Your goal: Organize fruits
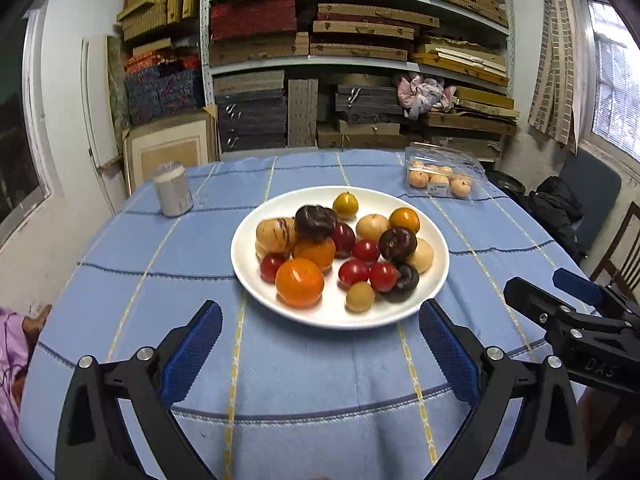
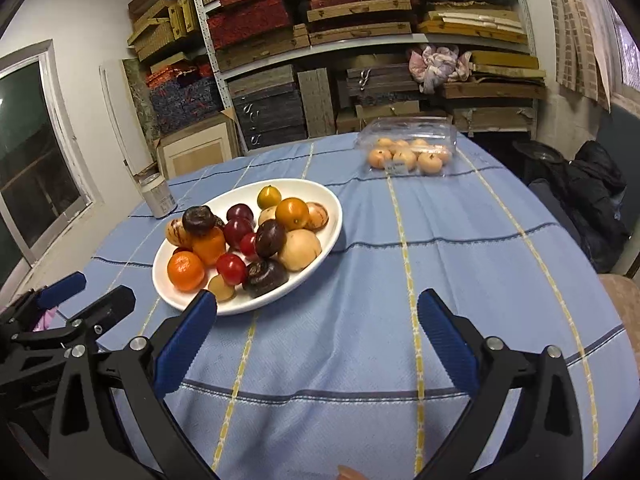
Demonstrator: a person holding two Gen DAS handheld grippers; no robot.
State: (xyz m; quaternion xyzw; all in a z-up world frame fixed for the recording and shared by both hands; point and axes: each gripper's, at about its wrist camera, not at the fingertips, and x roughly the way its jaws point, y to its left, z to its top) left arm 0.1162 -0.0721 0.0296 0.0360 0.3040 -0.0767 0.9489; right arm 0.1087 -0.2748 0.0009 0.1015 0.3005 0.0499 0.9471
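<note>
- Left gripper (image 1: 320, 332): blue pads spread wide with nothing between them, held low over the tablecloth (image 1: 320, 392) and aimed straight at the plate (image 1: 248, 264), a pose that suits either reaching in or drawing back.
- Right gripper (image 2: 318, 332): likewise spread and empty, level beside the left one, pointing past the plate's near rim toward bare cloth.
- Fruits (image 1: 316, 252): heaped mixed on the white plate at table centre, with oranges, red tomatoes, dark plums and pale round ones touching and partly stacked, unsorted by kind.
- Clamshell (image 1: 440, 176): clear box at the far right edge, well apart from the plate, holding only pale fruit; plausibly a sorting destination.
- Can (image 1: 173, 190): upright, far left.
</note>
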